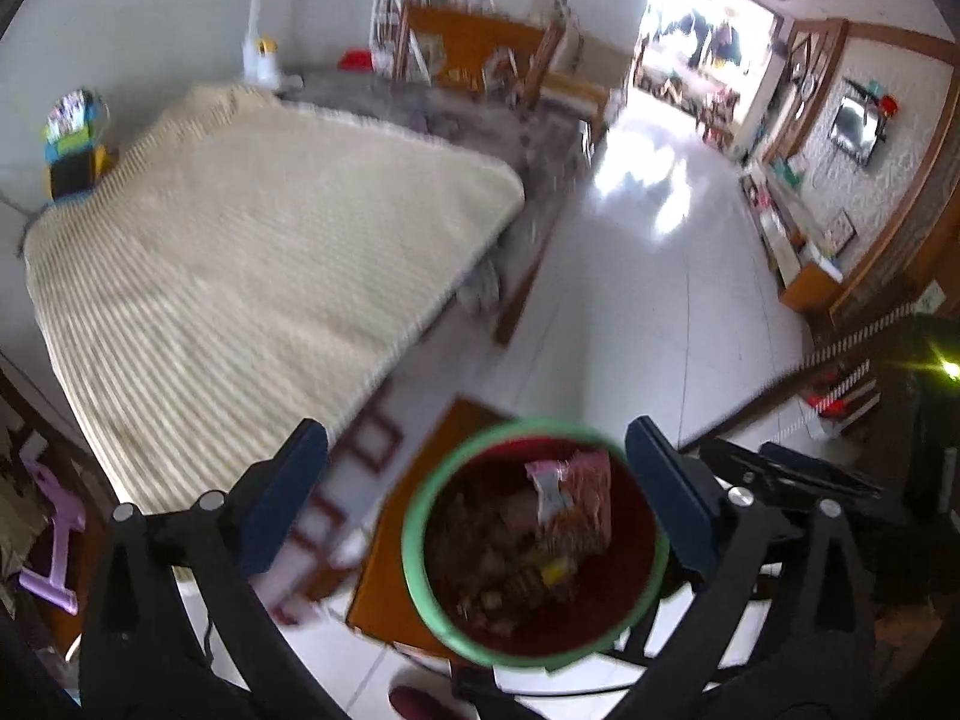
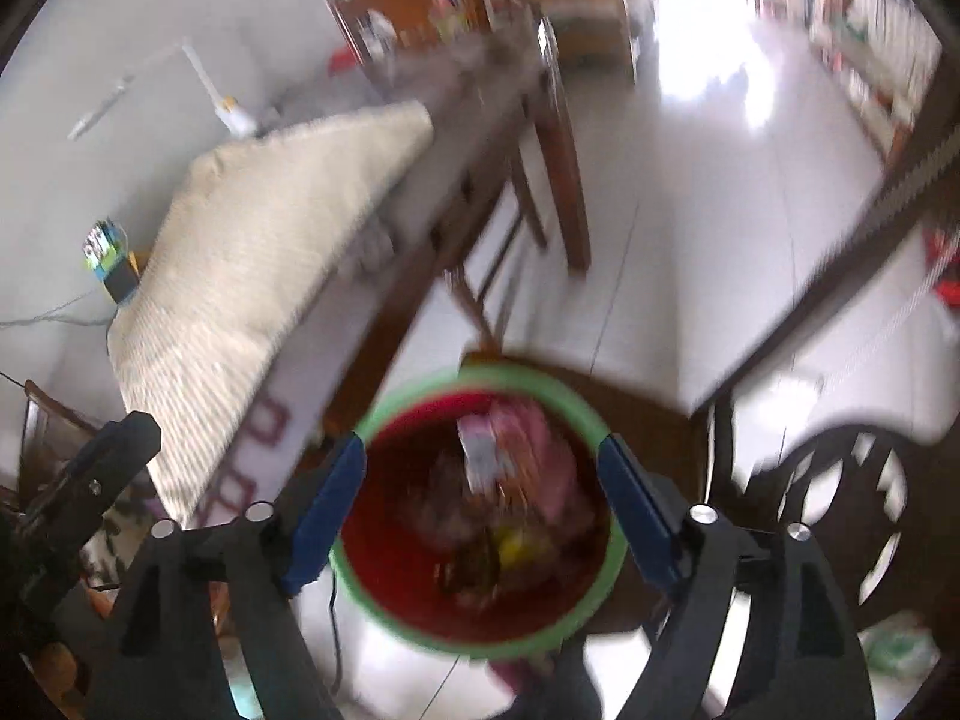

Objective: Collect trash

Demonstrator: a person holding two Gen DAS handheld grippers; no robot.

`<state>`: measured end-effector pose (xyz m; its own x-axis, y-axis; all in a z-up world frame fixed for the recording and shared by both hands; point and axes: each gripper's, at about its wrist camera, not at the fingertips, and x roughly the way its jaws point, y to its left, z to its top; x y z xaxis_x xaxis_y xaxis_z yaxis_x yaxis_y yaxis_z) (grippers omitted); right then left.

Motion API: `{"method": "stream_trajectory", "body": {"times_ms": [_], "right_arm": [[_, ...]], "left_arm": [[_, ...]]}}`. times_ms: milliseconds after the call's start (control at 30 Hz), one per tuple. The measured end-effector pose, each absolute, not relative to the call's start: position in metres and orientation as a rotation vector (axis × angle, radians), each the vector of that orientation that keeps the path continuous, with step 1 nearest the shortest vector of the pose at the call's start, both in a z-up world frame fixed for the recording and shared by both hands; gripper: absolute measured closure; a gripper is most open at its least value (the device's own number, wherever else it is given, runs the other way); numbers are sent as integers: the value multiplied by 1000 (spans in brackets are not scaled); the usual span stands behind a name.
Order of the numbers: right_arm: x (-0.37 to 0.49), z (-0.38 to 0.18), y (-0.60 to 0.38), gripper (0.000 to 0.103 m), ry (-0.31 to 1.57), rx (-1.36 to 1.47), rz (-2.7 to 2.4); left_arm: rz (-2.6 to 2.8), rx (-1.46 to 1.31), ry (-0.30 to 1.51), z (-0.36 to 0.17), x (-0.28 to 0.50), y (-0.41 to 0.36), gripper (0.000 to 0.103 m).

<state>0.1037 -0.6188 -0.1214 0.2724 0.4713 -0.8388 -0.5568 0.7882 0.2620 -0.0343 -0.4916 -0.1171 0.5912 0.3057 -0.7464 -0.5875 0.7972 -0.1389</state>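
Observation:
A red trash bin with a green rim (image 1: 414,546) stands on the floor below both grippers. It holds several pieces of trash, with a pink wrapper (image 1: 576,495) on top. My left gripper (image 1: 477,483) is open and empty above the bin. My right gripper (image 2: 483,492) is open and empty, its blue fingers (image 2: 327,510) spread to either side of the bin's rim (image 2: 612,546). The pink wrapper (image 2: 522,450) shows blurred in the right wrist view. Both views are motion-blurred.
A bed with a cream striped blanket (image 1: 240,252) lies to the left. A brown mat (image 1: 384,570) lies under the bin on the white tiled floor (image 1: 648,312). A wooden chair (image 2: 540,168) stands beyond the bin. A dark round-backed chair (image 2: 852,516) stands at right.

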Motion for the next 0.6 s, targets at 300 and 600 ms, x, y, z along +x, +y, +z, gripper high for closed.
{"method": "stream_trajectory", "body": {"times_ms": [300,600], "right_arm": [[80,-23,-600,7,598,31,758],[61,1,-563,7,627,212,814]], "left_arm": [[585,-345,542,-45,-45,-463,5],[633,-278,443,-6,-63,-420,5]]}}
